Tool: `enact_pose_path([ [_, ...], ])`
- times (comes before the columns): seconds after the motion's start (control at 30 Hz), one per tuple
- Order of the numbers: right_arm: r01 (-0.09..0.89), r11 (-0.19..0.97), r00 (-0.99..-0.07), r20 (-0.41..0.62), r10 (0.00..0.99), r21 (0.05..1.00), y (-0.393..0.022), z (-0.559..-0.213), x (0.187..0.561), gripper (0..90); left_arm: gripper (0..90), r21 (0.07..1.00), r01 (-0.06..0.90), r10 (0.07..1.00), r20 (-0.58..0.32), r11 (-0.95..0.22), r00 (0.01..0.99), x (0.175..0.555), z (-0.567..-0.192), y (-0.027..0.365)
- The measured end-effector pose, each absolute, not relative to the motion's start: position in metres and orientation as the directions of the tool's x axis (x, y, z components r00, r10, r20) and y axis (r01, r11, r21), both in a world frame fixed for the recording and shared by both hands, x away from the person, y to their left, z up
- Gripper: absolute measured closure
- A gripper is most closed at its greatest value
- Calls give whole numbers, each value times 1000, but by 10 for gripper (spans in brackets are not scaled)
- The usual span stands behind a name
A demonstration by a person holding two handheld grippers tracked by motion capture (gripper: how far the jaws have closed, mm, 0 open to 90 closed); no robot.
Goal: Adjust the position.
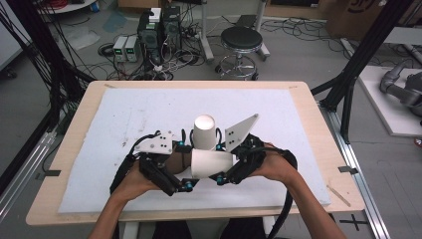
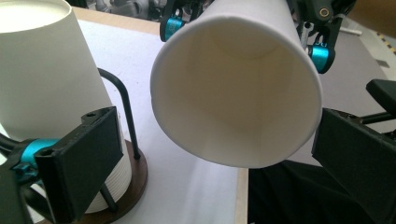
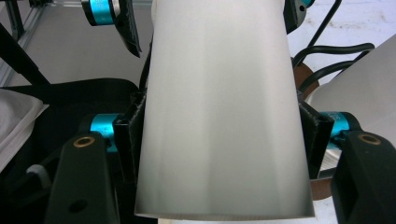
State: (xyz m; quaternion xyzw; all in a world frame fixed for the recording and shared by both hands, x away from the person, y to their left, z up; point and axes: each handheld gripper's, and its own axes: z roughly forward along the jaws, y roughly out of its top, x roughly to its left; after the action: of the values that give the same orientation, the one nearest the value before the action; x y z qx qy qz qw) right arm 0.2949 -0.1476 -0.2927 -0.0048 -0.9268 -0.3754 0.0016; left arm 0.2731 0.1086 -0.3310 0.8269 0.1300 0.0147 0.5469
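A white paper cup (image 1: 211, 163) lies on its side above the table's near middle, and my right gripper (image 1: 222, 162) is shut on it. In the right gripper view the pads (image 3: 131, 140) press on both sides of the paper cup (image 3: 219, 93). Its open mouth faces my left gripper (image 1: 186, 167). In the left gripper view the paper cup's mouth (image 2: 233, 93) hangs between the black jaws, which stand wide; my left gripper (image 2: 219, 154) is open. Just behind stands a stack of upside-down cups (image 1: 204, 132) on a round brown holder (image 2: 133, 182).
A white mat (image 1: 124, 119) covers the wooden table (image 1: 318, 134). The table's front edge runs just under both hands. Beyond the far edge are a black stool (image 1: 241, 42), boxes and cables on the floor. Black frame posts (image 1: 348, 84) rise at both sides.
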Motion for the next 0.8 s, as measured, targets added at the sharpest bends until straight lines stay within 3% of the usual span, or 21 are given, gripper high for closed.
enact_pose_path([
  [0.8, 55, 631, -998, 45, 32, 774, -164, -310, 291, 347, 17, 959, 198, 224, -151, -202, 963, 266, -351, 109],
])
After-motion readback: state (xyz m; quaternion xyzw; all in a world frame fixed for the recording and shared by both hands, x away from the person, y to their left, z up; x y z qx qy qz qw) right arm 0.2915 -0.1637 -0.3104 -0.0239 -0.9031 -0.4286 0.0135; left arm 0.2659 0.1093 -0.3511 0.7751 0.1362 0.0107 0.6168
